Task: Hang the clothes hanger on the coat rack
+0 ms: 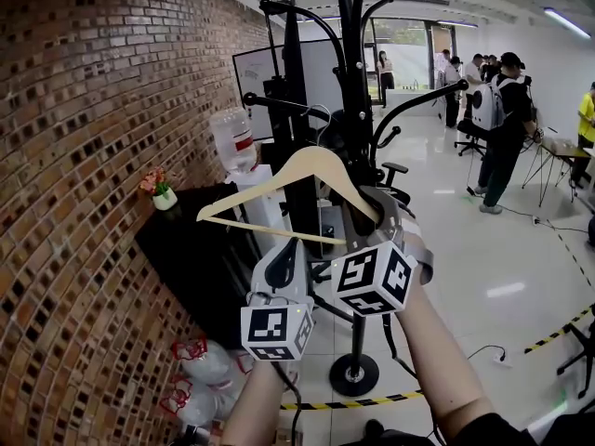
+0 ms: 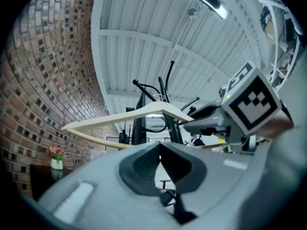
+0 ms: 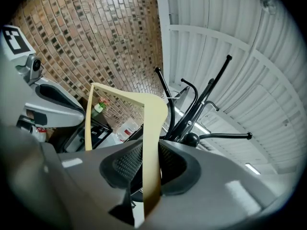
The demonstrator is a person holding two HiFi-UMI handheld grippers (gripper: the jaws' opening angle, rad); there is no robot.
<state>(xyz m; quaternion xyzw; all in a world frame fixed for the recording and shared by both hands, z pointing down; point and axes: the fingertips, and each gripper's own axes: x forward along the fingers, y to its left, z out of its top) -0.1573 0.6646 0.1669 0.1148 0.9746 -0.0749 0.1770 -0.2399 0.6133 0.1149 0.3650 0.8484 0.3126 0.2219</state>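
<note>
- Step in hand: I am bringing the wooden clothes hanger [image 1: 279,189] to the black coat rack [image 1: 356,82]. The hanger is in the air just in front of the rack's trunk, and by my judgement its hook is not yet over any branch.
- Right gripper [image 3: 151,163]: my fingers are clamped on one sloping arm of the hanger, which runs up between them.
- Left gripper [image 2: 159,150]: fingers together at the tips with nothing between them, just beneath the hanger's lower bar.
- Next move, as I judge it: raise the hook above a curved branch, then lower it on. The branches are crowded, so the aim must be careful.
- Room: a black desk [image 1: 186,249] against the brick wall [image 1: 84,156] carries a small flower pot [image 1: 165,196], with a clear plastic bottle [image 1: 232,142] near it. The pale glossy floor [image 1: 483,277] has striped tape [image 1: 558,333] on it. People [image 1: 507,128] stand well apart at the back.
</note>
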